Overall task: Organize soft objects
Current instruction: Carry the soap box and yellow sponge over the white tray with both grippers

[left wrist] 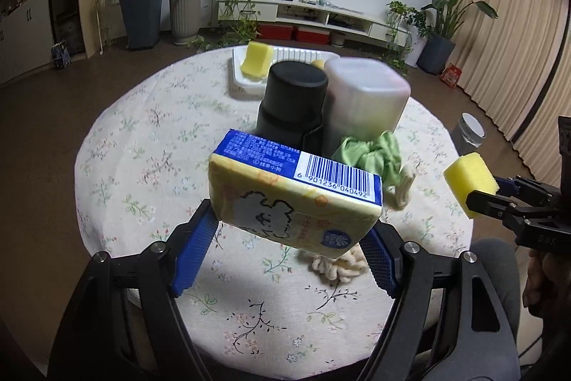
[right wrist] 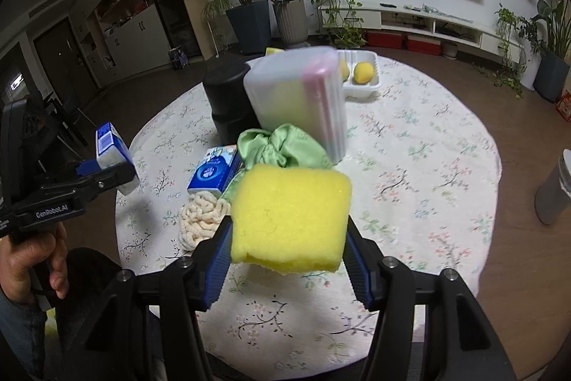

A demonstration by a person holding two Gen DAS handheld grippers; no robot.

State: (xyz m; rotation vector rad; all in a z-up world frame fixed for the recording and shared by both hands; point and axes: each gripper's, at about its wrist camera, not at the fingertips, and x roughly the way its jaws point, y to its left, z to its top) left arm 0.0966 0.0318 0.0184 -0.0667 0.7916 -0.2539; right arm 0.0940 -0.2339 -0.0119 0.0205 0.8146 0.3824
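Left gripper (left wrist: 296, 234) pinching a yellow tissue pack (left wrist: 296, 202) by its short ends, blue pads pressed on both sides, barcode face up, pack lifted clear of the floral tablecloth (left wrist: 142, 166). Under and just past its right finger: a cream knitted cloth (left wrist: 339, 268) lying on the table. Ahead of the pack: black cylinder (left wrist: 292, 102) and a translucent plastic container (left wrist: 367, 95) standing side by side, touching or nearly so, hard to tell with the blur. A green fabric piece (left wrist: 371, 156) sits at the container's base. Further ahead, a white tray (left wrist: 249, 83) with a yellow sponge piece (left wrist: 256, 61) at its left end. Right gripper (right wrist: 285, 254) squeezing a yellow sponge (right wrist: 289, 216) between its pads, sponge visibly compressed at the lower edge, also held up off the table. Ahead-left of it on the table: a blue-and-white tissue pack (right wrist: 214, 172), next to the cream cloth and the green fabric. Far ahead, the tray's right end holds a round yellow item (right wrist: 363, 73). Person's hand (right wrist: 32, 259) grips the left tool's handle at the right wrist view's left edge.
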